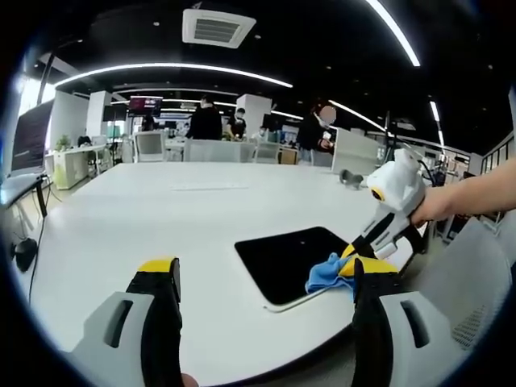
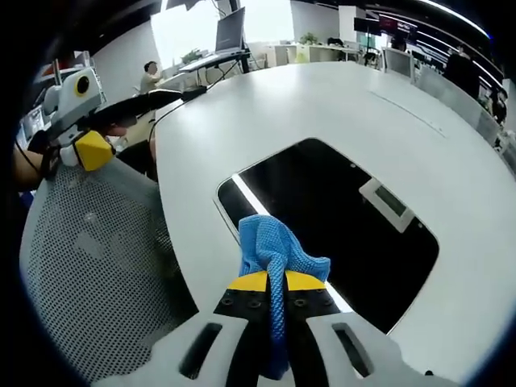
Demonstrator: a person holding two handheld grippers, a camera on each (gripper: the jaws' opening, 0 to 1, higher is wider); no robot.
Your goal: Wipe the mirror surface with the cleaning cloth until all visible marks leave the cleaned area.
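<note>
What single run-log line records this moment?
right gripper: shut on blue cleaning cloth, at near edge of mirror | left gripper: open, off the mirror | white table

Bright ceiling strip lights [image 1: 169,68]; fisheye-warped edges.

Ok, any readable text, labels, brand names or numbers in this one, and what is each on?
None can be read.
Wall screen at the far end of the office: lit, its content too small and blurred.
Mirror, blue cleaning cloth, white table: no lettering visible.
</note>
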